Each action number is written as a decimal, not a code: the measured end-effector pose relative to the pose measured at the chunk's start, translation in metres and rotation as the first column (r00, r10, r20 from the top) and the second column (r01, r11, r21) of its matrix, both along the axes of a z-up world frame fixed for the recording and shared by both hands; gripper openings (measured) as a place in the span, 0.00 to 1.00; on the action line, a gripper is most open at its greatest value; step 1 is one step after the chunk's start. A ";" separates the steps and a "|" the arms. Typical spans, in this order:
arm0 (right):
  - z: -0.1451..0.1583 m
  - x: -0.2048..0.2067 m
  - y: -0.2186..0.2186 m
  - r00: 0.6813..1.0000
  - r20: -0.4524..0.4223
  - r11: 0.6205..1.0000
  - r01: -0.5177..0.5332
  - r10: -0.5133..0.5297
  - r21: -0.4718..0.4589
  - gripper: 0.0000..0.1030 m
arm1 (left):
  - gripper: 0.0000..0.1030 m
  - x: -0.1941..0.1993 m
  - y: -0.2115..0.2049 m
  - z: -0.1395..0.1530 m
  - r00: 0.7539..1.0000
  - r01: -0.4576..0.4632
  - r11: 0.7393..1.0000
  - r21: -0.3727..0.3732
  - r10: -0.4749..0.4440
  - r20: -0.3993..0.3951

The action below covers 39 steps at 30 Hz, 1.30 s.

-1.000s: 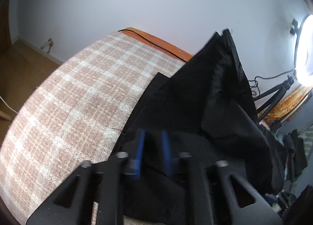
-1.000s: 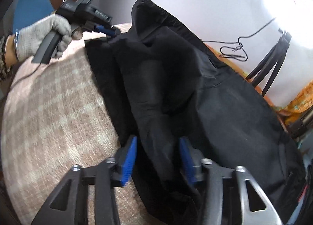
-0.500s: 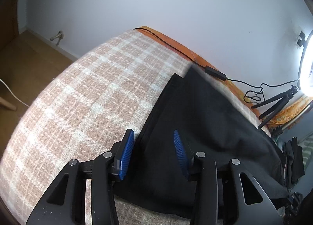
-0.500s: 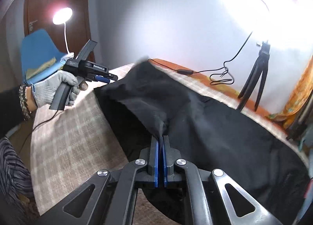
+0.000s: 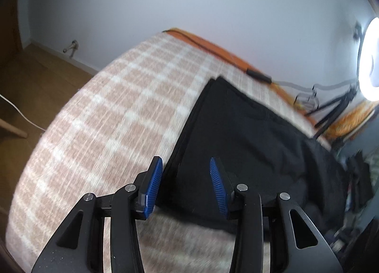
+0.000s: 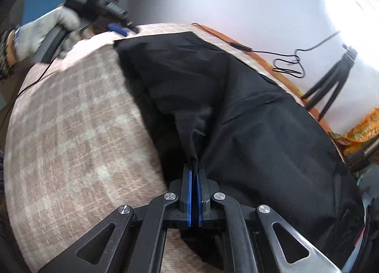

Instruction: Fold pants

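Observation:
Black pants (image 5: 248,140) (image 6: 236,107) lie spread on a checked beige blanket (image 5: 106,119) (image 6: 71,119). My left gripper (image 5: 186,178) hangs open just above the near left edge of the pants, its blue pads (image 5: 154,187) apart with nothing pressed between them. From the right wrist view, that left gripper (image 6: 118,29) hovers beyond the far corner of the pants, held by a gloved hand (image 6: 45,29). My right gripper (image 6: 194,173) is shut on a pinched ridge of the pants fabric near their front edge, and the cloth rises in a fold toward the pads.
A black cable (image 6: 284,64) and a tripod (image 6: 331,85) stand along the bed's far orange edge. A lit ring light (image 5: 370,59) glares at the right. Dark clothes (image 5: 360,178) pile beside the bed; wooden floor (image 5: 35,78) lies left.
My left gripper let go of the pants, opened and drew back; the raised cloth dropped flat. My right gripper closed on a fold of the pants.

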State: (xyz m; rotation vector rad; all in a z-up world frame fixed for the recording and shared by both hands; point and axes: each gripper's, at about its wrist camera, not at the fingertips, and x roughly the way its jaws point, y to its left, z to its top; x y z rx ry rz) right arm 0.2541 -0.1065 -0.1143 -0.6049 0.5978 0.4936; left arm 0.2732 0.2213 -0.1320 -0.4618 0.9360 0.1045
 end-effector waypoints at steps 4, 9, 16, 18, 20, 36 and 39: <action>0.003 0.006 -0.009 1.000 -0.017 0.999 0.018 -0.018 0.041 0.01 | 0.38 -0.005 -0.008 -0.006 1.000 0.025 0.999 0.034 -0.024 -0.016; 0.000 0.004 -0.003 1.000 -0.001 0.999 0.028 -0.028 0.020 0.01 | 0.19 -0.006 -0.019 -0.006 0.999 0.054 0.990 0.131 -0.053 -0.008; 0.003 0.005 -0.006 0.999 -0.008 0.998 0.040 -0.040 0.047 0.01 | 0.09 -0.011 -0.024 0.003 0.994 0.089 0.984 0.153 -0.097 0.045; 0.006 0.006 -0.008 0.999 -0.014 0.997 0.039 -0.038 0.066 0.01 | 0.09 -0.012 -0.020 0.005 0.993 0.089 0.986 0.138 -0.098 0.060; 0.008 0.006 -0.010 0.999 -0.027 0.995 0.030 -0.028 0.100 0.01 | 0.09 -0.013 -0.015 0.002 0.994 0.086 0.989 0.124 -0.094 0.060; 0.011 -0.001 -0.025 0.994 -0.113 0.979 0.038 -0.016 0.198 0.30 | 0.22 -0.045 0.027 0.002 0.998 -0.035 0.996 -0.088 0.039 0.041; 0.022 -0.013 -0.038 0.992 -0.106 0.966 0.094 -0.070 0.240 0.38 | 0.39 -0.052 0.017 -0.001 0.999 -0.030 0.983 -0.182 0.037 0.033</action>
